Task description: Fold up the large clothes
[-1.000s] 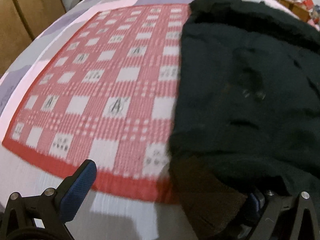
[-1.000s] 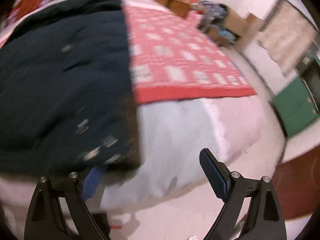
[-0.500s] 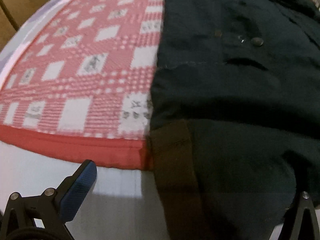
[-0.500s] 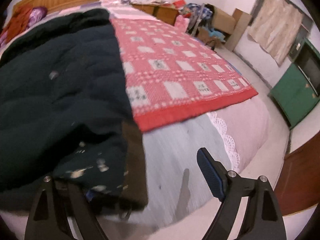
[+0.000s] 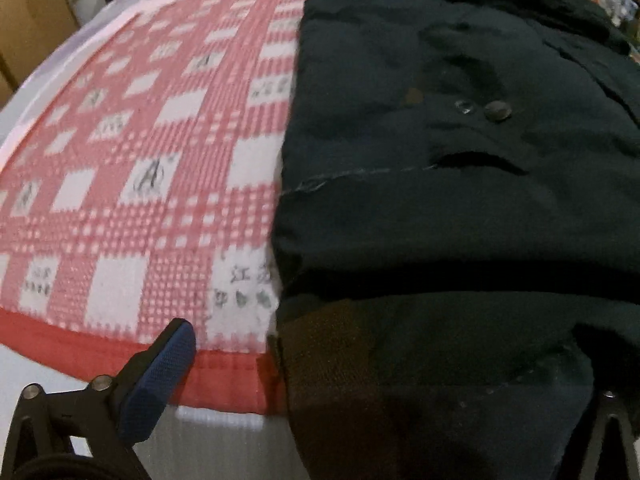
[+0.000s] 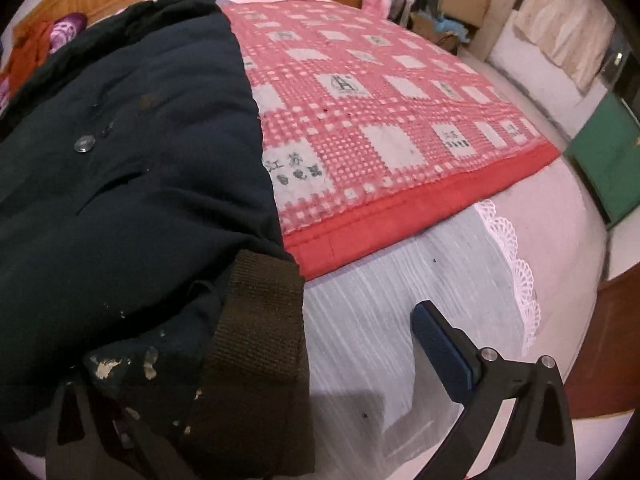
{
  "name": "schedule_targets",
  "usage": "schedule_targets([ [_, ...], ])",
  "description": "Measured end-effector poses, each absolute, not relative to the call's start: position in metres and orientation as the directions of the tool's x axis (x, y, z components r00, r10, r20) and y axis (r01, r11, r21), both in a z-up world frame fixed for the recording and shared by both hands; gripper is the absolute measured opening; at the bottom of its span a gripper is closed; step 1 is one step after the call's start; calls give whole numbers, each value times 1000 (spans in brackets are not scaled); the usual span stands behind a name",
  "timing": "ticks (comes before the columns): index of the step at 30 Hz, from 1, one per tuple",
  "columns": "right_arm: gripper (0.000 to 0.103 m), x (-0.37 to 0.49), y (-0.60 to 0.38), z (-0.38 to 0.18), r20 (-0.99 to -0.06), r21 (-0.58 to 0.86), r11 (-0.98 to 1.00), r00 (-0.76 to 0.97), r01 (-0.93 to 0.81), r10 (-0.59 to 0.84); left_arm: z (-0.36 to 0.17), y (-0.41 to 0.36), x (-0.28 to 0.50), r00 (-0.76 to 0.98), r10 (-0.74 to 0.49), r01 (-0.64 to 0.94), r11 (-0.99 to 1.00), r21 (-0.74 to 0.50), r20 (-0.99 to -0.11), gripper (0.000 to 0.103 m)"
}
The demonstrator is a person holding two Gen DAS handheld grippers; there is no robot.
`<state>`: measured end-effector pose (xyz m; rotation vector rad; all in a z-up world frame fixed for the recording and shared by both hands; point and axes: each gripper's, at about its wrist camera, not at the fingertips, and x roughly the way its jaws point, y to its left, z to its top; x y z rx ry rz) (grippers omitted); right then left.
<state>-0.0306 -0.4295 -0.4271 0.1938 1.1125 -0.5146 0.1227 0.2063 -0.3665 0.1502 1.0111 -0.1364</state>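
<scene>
A large dark navy coat (image 5: pixel 460 184) lies along the bed, its brown ribbed cuff (image 5: pixel 336 364) at the near end; it also shows in the right wrist view (image 6: pixel 132 168) with the brown cuff (image 6: pixel 260 320). My left gripper (image 5: pixel 380 396) is open; its left blue finger (image 5: pixel 160 376) shows over the blanket's edge, and the coat's near end drapes over its right finger. My right gripper (image 6: pixel 256 368) is open; its right blue finger (image 6: pixel 440 348) is over the sheet, and the coat's cuff end covers its left finger.
A red-and-white checked blanket (image 5: pixel 140 184) covers the bed on both sides of the coat (image 6: pixel 380 120). A white sheet with a lace edge (image 6: pixel 516 272) hangs at the bed's foot. A green cabinet (image 6: pixel 608 160) and cardboard boxes (image 6: pixel 460 12) stand beyond the bed.
Both views have settled after fast motion, and both grippers sit closer over the coat's near cuff end. The jaws stay open.
</scene>
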Motion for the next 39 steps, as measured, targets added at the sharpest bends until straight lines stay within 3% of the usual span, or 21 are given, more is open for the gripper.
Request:
schedule_targets([
  [1, 90, -31, -428, -424, -889, -113, 871, 343, 478, -304, -364, 206, 120, 519, -86, 203, 979, 26, -850, 76],
  [3, 18, -32, -418, -415, -882, -72, 903, 396, 425, -257, -358, 203, 115, 512, -122, 229, 973, -1, -850, 25],
  [5, 17, -32, -410, -408, -879, -84, 901, 395, 425, -268, -350, 207, 111, 511, -135, 223, 975, -21, -849, 14],
  [11, 10, -54, -420, -367, -858, 10, 884, 458, 468, -233, -299, 213, 97, 564, -163, 258, 966, -14, -810, 12],
  [23, 9, -74, -415, -284, -817, 92, 891, 545, 445, -189, -241, 227, 66, 568, -175, 261, 965, -25, -804, 12],
  [33, 9, -157, -402, -241, -923, 33, 919, 366, 392, -122, -220, 248, -24, 322, -166, 282, 957, -73, -932, 12],
  [39, 9, -195, -412, -192, -950, -7, 910, 282, 414, -135, -200, 255, -28, 296, -152, 226, 970, -85, -943, 12],
])
